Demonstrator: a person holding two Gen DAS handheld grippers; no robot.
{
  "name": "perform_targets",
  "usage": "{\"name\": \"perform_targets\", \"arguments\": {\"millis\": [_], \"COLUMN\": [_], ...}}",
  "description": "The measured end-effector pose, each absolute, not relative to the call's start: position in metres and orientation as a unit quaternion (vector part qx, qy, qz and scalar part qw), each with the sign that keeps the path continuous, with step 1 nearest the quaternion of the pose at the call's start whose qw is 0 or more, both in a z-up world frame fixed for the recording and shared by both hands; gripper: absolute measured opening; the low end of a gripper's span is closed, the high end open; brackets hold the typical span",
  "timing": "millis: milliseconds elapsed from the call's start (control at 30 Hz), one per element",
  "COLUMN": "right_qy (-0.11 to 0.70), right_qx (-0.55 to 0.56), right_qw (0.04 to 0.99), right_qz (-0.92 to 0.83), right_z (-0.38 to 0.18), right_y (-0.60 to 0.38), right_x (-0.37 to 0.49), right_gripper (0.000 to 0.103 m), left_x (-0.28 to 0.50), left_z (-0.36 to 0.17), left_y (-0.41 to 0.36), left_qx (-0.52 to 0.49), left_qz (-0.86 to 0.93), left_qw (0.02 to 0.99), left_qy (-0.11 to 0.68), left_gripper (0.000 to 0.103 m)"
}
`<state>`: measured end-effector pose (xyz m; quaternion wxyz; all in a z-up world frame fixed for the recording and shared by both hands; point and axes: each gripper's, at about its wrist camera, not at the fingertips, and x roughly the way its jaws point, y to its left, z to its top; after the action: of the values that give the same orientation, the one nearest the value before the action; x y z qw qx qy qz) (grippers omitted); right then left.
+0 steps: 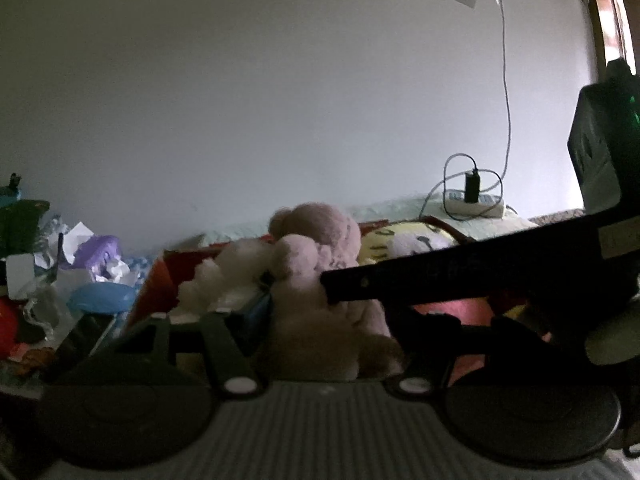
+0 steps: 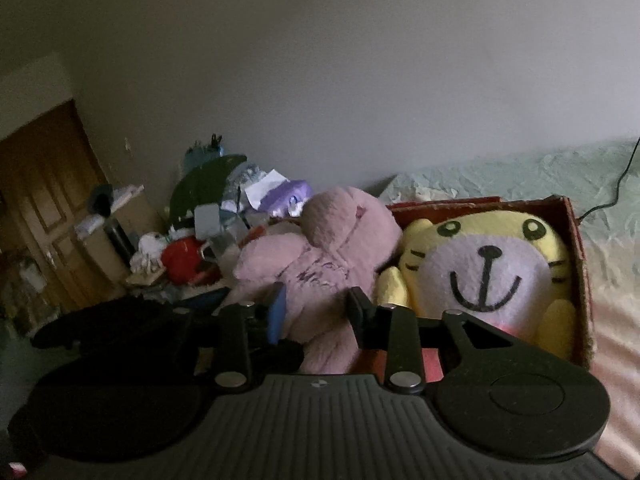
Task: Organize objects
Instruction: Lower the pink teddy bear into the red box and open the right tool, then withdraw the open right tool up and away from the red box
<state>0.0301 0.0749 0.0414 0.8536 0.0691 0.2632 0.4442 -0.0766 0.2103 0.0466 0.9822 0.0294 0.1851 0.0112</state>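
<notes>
Bearing unreadable dark lettering, pink plush toy (image 2: 320, 264) sits between right gripper (image 2: 318, 316) fingers.

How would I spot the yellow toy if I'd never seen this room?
Find the bed with the pale green bedspread, then the red cardboard box on it. The yellow tiger plush fills its right side, beside a pink plush; only it has a white smiling face with black whiskers.
</notes>
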Motion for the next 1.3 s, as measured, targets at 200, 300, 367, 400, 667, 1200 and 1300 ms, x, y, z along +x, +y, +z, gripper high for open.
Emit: {"name": "perform_targets", "arguments": {"millis": [200,300,367,400,667,1200,1300], "right_qy": [0.263,0.265,0.266,0.259,0.208,0.179,0.186], "right_qx": [0.054,0.084,0.110,0.120,0.172,0.124,0.118], "right_qw": [0.859,0.853,0.848,0.849,0.878,0.956,0.962], "right_qz": [0.435,0.442,0.444,0.444,0.396,0.194,0.161], "right_z": [0.038,0.041,0.044,0.045,0.048,0.029,0.024], "right_y": [0.081,0.072,0.065,0.059,0.014,-0.067,-0.075], "right_x": [0.022,0.020,0.015,0.011,-0.031,-0.095,-0.097], "right_gripper": [0.036,0.037,0.037,0.040,0.058,0.078,0.087], "left_x": [-0.075,-0.079,-0.085,-0.088,-0.109,-0.131,-0.131], "left_z": [0.044,0.050,0.054,0.055,0.067,0.035,0.026], "left_y": [0.202,0.198,0.194,0.190,0.161,0.103,0.093], "left_qx": [0.036,0.040,0.049,0.055,0.060,0.028,0.026], "left_qz": [0.029,0.040,0.048,0.054,0.087,0.120,0.116], "left_qw": [0.978,0.977,0.978,0.978,0.978,0.957,0.954], "left_qy": [0.205,0.203,0.197,0.191,0.180,0.262,0.276], "left_gripper": [0.072,0.077,0.086,0.089,0.095,0.096,0.098]}}
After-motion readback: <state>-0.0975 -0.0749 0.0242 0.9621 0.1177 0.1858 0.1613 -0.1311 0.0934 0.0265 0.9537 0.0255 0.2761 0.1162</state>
